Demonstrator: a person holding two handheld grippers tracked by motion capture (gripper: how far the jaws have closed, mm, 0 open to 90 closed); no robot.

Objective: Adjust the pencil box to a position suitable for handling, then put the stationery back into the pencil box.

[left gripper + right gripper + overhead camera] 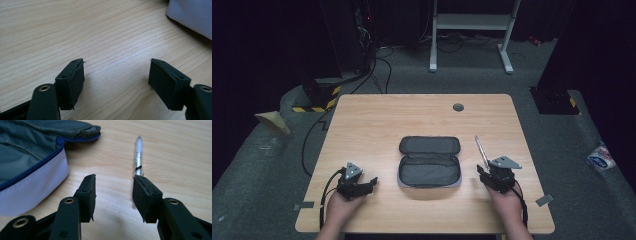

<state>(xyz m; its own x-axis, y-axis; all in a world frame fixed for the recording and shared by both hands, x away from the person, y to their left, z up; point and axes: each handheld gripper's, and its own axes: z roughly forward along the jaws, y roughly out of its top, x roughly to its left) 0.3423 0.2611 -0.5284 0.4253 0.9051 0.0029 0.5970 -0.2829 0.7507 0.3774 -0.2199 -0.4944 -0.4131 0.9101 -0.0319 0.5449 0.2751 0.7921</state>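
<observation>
Your right gripper [113, 195], jaws parted on nothing, sits just near of the slim silver pen [138, 155] lying right of the open grey fabric pencil case [430, 162], long axis running far-left (left gripper [116, 80] open, idle, farther off).

Looks like a lab or recording studio: dark curtained walls, grey carpet [272, 165], black equipment rack with loose cables [362, 60] beyond the tabletop's far left corner, hazard tape [314, 107] at its foot, white metal stand [472, 30] behind the wooden table [377, 120].
</observation>
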